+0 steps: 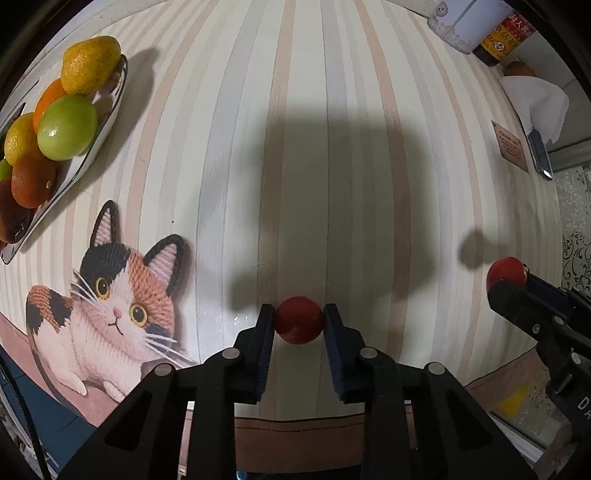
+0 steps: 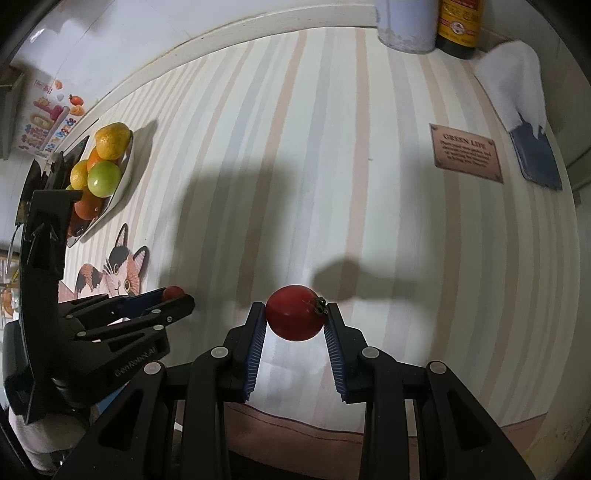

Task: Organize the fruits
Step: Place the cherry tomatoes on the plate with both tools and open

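Note:
My left gripper [image 1: 299, 314] is shut on a small red tomato [image 1: 299, 320] low over the striped tablecloth [image 1: 314, 147]. In the right wrist view that same left gripper [image 2: 177, 295] shows at the left with the small tomato [image 2: 173, 292] at its tips. My right gripper [image 2: 295, 312] is shut on a larger red tomato [image 2: 294, 317] with a dried stem, lifted above the cloth; the left wrist view catches this right gripper [image 1: 511, 280] and its tomato [image 1: 505, 272] at the right edge. A white plate [image 1: 79, 166] at the upper left holds several lemons, oranges and a green fruit [image 1: 67, 127].
A cat picture [image 1: 110, 295] is printed on the cloth at the lower left. At the far edge stand a white tin [image 2: 404, 26] and a dark bottle [image 2: 458, 27]. A tissue pack [image 2: 517, 110] and a brown printed label [image 2: 466, 152] lie at the right.

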The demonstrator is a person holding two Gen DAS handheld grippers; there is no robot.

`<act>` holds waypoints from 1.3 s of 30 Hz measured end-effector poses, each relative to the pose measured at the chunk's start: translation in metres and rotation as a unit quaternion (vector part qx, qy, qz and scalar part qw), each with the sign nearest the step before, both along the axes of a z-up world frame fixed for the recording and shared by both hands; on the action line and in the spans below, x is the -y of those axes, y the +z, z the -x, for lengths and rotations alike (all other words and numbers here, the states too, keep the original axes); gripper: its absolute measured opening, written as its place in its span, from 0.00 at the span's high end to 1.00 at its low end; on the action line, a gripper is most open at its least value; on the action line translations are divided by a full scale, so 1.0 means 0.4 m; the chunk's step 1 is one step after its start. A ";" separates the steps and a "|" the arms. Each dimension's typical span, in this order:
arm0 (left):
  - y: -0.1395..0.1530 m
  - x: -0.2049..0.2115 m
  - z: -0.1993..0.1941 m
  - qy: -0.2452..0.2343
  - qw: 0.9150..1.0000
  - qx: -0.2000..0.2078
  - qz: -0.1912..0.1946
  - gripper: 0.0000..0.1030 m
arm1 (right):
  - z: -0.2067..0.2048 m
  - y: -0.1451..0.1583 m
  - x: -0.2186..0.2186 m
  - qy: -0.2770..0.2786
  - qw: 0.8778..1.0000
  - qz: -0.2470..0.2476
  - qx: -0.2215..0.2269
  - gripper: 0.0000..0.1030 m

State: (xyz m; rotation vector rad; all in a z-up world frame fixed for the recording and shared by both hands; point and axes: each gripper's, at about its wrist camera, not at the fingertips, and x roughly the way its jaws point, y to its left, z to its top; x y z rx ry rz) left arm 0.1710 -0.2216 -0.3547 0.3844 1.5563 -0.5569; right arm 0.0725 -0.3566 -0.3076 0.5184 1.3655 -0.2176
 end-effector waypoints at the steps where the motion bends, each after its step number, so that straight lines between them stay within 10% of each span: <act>1: 0.000 0.002 -0.001 0.001 1.000 0.000 0.000 0.77 | -0.007 0.001 -0.003 0.002 1.000 0.000 0.001 0.66; 13: 0.132 -0.156 -0.080 0.072 0.995 0.024 0.057 0.77 | -0.115 0.062 -0.070 0.048 0.998 -0.020 0.045 0.66; 22: 0.252 -0.442 -0.250 0.243 0.963 0.047 0.108 0.77 | -0.341 0.069 -0.271 0.135 0.980 -0.093 0.115 0.66; 28: 0.205 -0.560 -0.344 0.322 0.939 0.024 0.117 0.77 | -0.467 0.012 -0.385 0.185 0.971 -0.101 0.110 0.66; 39: 0.134 -0.592 -0.416 0.352 0.929 0.003 0.115 0.77 | -0.564 -0.068 -0.473 0.228 0.967 -0.084 0.076 0.66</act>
